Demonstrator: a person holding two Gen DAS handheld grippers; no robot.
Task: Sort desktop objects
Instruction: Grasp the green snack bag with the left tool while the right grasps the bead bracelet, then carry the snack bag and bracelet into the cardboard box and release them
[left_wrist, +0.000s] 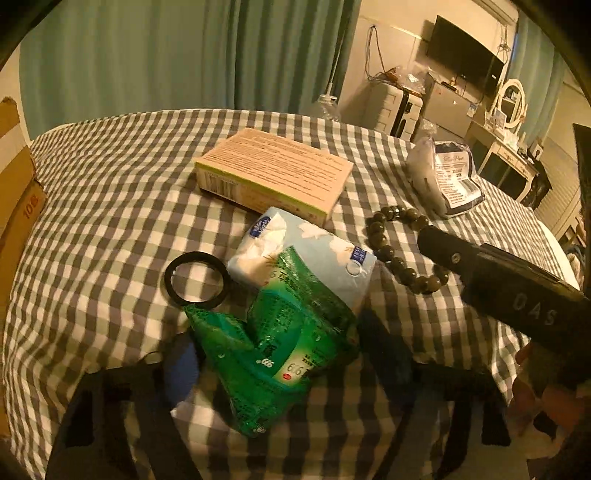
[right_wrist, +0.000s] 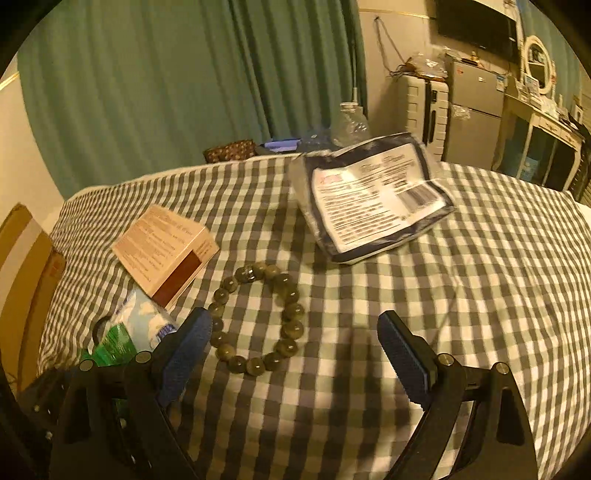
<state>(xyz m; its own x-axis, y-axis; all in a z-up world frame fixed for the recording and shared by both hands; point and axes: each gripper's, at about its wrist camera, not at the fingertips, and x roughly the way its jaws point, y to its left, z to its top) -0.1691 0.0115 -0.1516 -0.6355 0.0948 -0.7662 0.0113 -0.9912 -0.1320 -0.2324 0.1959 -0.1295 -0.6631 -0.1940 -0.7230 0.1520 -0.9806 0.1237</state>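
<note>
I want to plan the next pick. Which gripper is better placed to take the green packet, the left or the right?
Left. The left gripper already has the green packet between its fingers. The right gripper is open over the bead bracelet, and the packet lies off to its side.

I saw matt checked cloth (right_wrist: 369, 369) under everything, a glossy crinkled green plastic packet (left_wrist: 280, 350), polished bead bracelet (right_wrist: 258, 317), matt cardboard box (left_wrist: 273, 170), and ribbed blue pads (right_wrist: 404, 360).

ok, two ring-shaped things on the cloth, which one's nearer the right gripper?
The bead bracelet, lying just ahead of the right gripper, whose jaws stand open. The flat black ring lies farther off, beyond the green packet.
</note>
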